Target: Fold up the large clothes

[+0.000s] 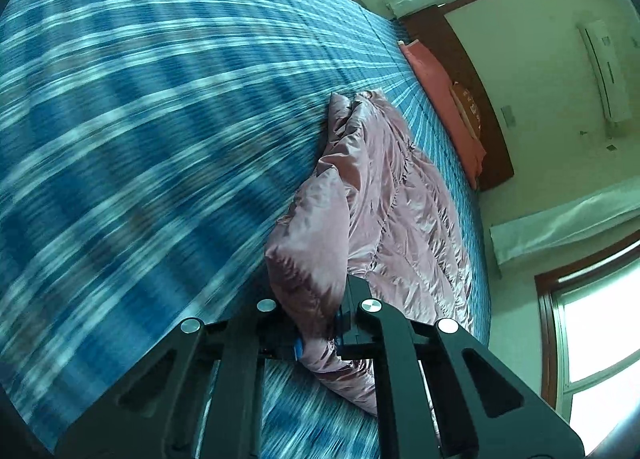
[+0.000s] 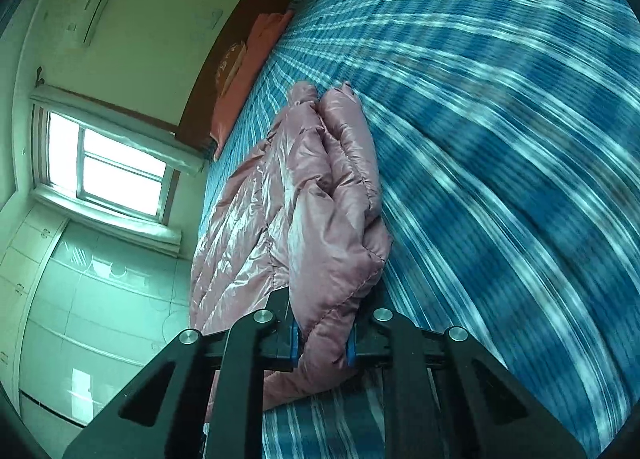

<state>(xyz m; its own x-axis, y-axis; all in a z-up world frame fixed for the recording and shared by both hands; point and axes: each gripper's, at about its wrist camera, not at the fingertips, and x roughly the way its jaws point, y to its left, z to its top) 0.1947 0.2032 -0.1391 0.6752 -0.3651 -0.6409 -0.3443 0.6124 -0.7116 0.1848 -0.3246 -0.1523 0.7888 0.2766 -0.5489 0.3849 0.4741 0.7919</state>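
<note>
The pink puffer jacket (image 1: pixel 384 195) lies on the bed's blue plaid sheet (image 1: pixel 140 99), one quilted edge bunched up and clamped in both the left claw (image 1: pixel 318 323) and the right claw (image 2: pixel 323 333). A fold looks under way; next, that edge likely needs carrying across the jacket and laying flat.

A blue plaid bedsheet (image 1: pixel 160 119) (blurred) meets pink pillows (image 1: pixel 440 99) against a brown headboard (image 1: pixel 472 71), windows (image 2: pixel 116 171) beyond.

Bare plaid bedsheet (image 1: pixel 140 119) lies open beside the puffy pink jacket (image 1: pixel 380 195); pillows (image 1: pixel 440 99) line the headboard.
</note>
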